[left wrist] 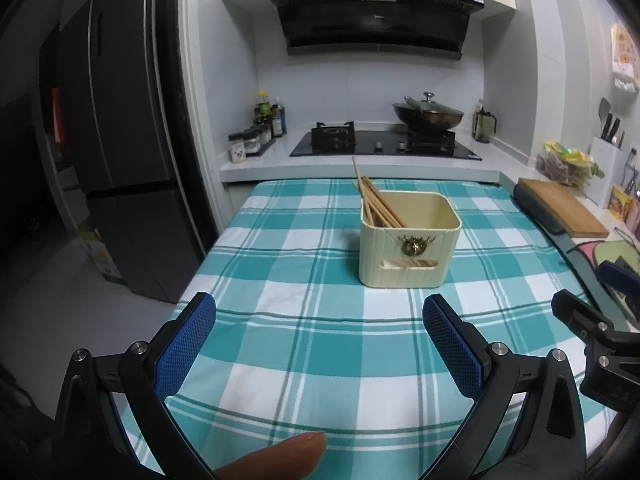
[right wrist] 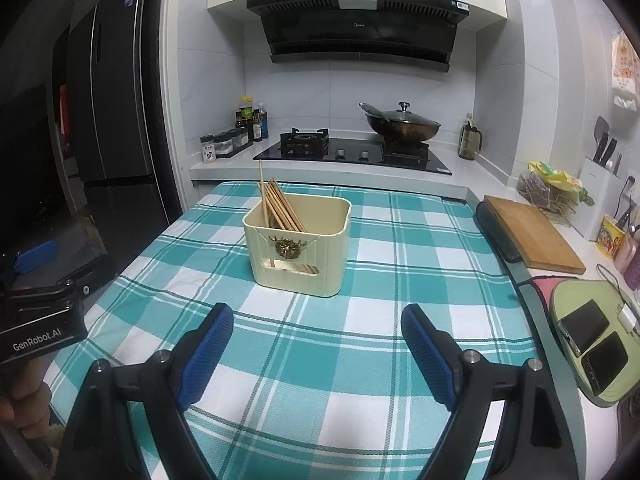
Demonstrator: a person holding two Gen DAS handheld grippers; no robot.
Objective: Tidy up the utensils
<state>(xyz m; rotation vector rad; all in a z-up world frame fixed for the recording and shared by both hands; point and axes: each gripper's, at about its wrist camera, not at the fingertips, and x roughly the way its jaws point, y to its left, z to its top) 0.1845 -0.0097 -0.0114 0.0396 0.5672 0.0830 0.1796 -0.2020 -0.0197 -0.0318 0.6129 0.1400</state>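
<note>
Chopsticks [right wrist: 280, 206] in cream holder [right wrist: 298, 256], beyond open right tool [right wrist: 318, 354]

White-tiled kitchen walls [right wrist: 360, 92]; dark fridge [left wrist: 120, 160]

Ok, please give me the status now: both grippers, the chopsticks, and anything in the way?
Left gripper open, empty. Right gripper open, empty. Chopsticks standing in cream holder on checked cloth. Nothing between grippers and holder.
</note>
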